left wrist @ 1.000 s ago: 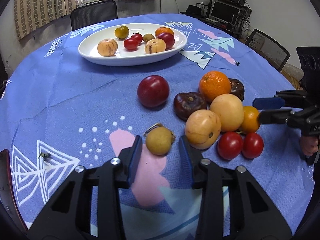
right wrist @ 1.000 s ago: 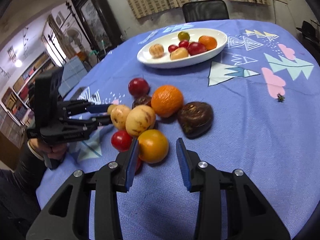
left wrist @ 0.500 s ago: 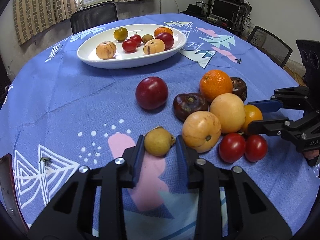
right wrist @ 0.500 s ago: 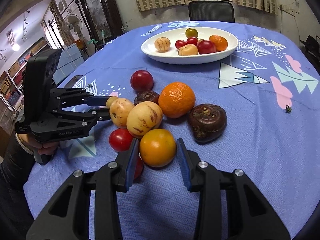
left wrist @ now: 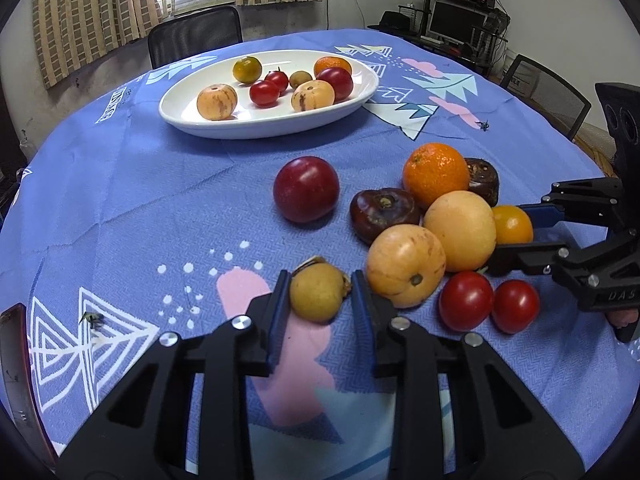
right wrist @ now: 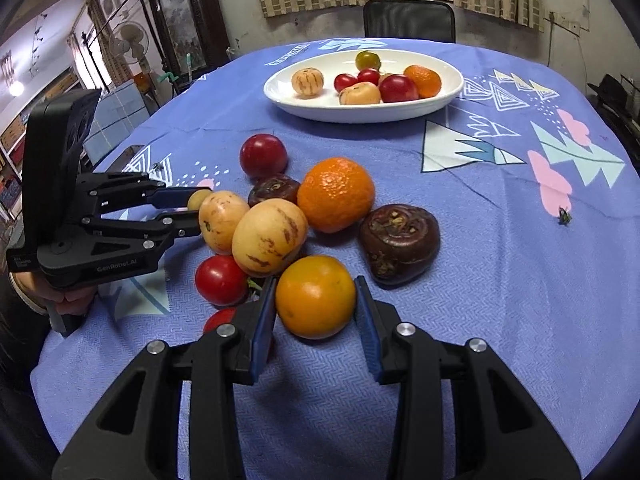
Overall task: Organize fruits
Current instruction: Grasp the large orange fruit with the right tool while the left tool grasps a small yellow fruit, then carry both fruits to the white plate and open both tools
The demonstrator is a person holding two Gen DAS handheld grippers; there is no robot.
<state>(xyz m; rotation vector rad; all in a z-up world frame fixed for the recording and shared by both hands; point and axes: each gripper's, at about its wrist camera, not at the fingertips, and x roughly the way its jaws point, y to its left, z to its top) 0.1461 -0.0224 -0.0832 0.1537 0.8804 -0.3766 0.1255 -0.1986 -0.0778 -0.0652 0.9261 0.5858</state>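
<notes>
Both tools have closed in; lower tomato (right wrist: 218, 319) half-hidden.

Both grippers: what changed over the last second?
Left gripper narrowed its jaws onto the small tan fruit, now touching or nearly so. Right gripper moved forward and closed in around the yellow-orange fruit, pads at its sides. Neither fruit is lifted off the blue tablecloth. The white plate and the other loose fruit stayed put.

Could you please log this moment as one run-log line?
left gripper: closing around small tan fruit | right gripper: closing around yellow-orange fruit | plate: holds fruit
</notes>
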